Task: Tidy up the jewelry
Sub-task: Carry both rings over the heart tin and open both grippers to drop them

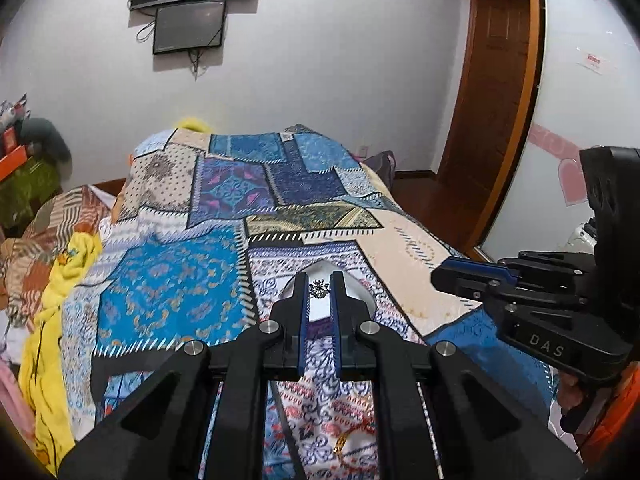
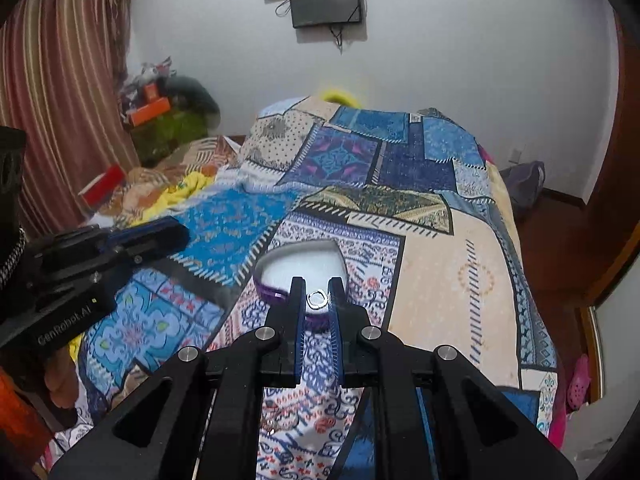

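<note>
A heart-shaped jewelry box (image 2: 298, 268) with a purple wall and white lining lies open on the patchwork bedspread (image 2: 436, 280); it also shows in the left wrist view (image 1: 356, 288). My left gripper (image 1: 319, 289) is shut on a dark silver ornate piece of jewelry (image 1: 319, 289), held over the box. My right gripper (image 2: 317, 300) is shut on a small silver ring (image 2: 317, 300), held over the box's near edge. A gold ring (image 1: 343, 440) lies on the bedspread below my left gripper. Each gripper shows at the edge of the other's view, the right one (image 1: 460, 276) and the left one (image 2: 160, 232).
The bed runs away toward a white wall with a mounted TV (image 2: 324, 0). A yellow cloth (image 1: 68, 264) and clutter lie to the left, beside striped curtains (image 2: 60, 80). A wooden door (image 1: 496, 92) and floor are to the right.
</note>
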### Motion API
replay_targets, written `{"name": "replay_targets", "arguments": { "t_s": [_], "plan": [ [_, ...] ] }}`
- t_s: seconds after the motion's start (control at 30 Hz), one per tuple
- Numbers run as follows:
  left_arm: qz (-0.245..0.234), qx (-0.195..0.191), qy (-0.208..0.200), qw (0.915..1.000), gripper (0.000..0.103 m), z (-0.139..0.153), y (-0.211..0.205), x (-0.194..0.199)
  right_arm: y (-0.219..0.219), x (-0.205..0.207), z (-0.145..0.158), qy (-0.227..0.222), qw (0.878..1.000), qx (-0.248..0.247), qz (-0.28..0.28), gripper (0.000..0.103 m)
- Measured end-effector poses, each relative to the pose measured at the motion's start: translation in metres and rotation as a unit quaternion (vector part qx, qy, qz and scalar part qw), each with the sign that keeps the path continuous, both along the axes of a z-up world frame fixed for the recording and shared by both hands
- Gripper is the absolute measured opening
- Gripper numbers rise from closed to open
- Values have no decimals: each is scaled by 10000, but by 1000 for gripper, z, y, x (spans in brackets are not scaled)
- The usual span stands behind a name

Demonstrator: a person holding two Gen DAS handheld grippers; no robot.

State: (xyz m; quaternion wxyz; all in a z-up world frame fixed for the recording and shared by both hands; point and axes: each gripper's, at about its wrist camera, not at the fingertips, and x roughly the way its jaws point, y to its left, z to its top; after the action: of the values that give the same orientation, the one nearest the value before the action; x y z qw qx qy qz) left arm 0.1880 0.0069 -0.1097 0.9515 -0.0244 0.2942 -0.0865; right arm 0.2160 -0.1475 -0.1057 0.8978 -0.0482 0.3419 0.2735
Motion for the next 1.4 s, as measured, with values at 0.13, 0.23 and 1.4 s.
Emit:
{"name": "replay_targets", "arguments": {
  "t_s": [0.13,0.23,1.4],
  "plan": [
    [-55,-22,-13,10000,8,-2,-2,14,2,10,-1,-14,10000,27,-7,10],
    [-111,-79,62,9999,8,-7,-1,29,5,17,-4,-32,10000,0,12,10],
    [-434,-574,1242,9896,8,-75,18,96,40,82,-66,1113,9899,-529,695,10]
  ]
}}
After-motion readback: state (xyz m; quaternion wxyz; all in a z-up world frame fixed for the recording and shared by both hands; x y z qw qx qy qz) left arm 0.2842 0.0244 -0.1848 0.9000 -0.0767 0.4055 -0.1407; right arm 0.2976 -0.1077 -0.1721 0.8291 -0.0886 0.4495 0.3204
